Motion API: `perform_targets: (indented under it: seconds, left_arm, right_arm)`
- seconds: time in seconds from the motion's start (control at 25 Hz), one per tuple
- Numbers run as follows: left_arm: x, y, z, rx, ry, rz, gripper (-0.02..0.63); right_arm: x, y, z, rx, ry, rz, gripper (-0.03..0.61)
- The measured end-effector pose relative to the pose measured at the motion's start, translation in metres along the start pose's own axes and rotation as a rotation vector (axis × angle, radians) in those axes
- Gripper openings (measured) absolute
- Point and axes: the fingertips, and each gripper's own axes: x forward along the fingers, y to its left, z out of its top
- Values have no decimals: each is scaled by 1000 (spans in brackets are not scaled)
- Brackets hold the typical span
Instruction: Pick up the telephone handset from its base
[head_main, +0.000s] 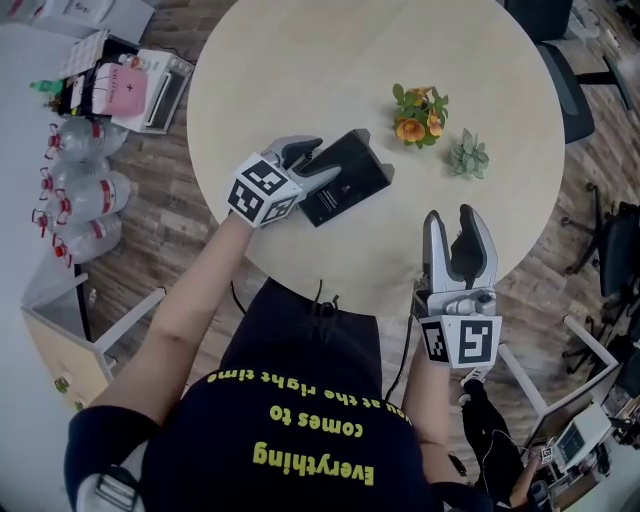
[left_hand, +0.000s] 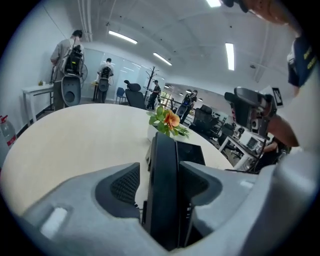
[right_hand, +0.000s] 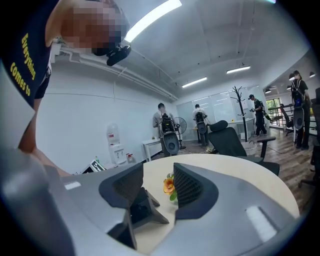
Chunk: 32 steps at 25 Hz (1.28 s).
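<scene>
1. the left claw is wide, with one jaw on each side of the handset. in the left gripper view the jaw on the right looks to be against it. by the other jaw a thin strip of table shows, so i think it is not squeezed yet.
2. the handset is right inside this claw. its long side runs straight away from the claw, the same way the jaws point. its thin side goes across, from jaw to jaw.
3. the base is just beside the handset, on the claw's right. the handset seems to rest on it, not lifted yet.
4. both sit on the round table. the orange flowers stand past the phone, ahead of the claw, not touching it.
5. the right claw is wide too, with nothing in it. it hangs by the table's edge, well apart from the phone, so the left claw is much nearer.
6. i think the next move is a squeeze across the thin side, then a lift up off the base.
</scene>
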Motion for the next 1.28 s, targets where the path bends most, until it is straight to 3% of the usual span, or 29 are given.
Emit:
perform_targets:
  seconds: [0.24, 0.52, 0.72, 0.92, 1.12, 1.28]
  left_arm:
    - [7, 1, -12, 4, 101, -121, 236]
    - [10, -9, -13, 17, 139, -204, 179]
    - [10, -9, -16, 0, 149, -197, 178]
    - [4, -9, -15, 70, 168, -133, 151]
    - [-5, -14, -12, 88, 141, -101, 100]
    - [-8, -16, -11, 56, 107, -82, 81]
  right_arm:
    - [-9, -6, -2, -1, 5, -19, 193]
    - [-16, -7, -5, 3, 9, -28, 189]
    - [-16, -2, -6, 3, 6, -23, 187]
    - [-18, 5, -5, 2, 4, -20, 184]
    - [-20, 10, -5, 1, 3, -21, 178]
    - [-20, 17, -4, -1, -4, -17, 175]
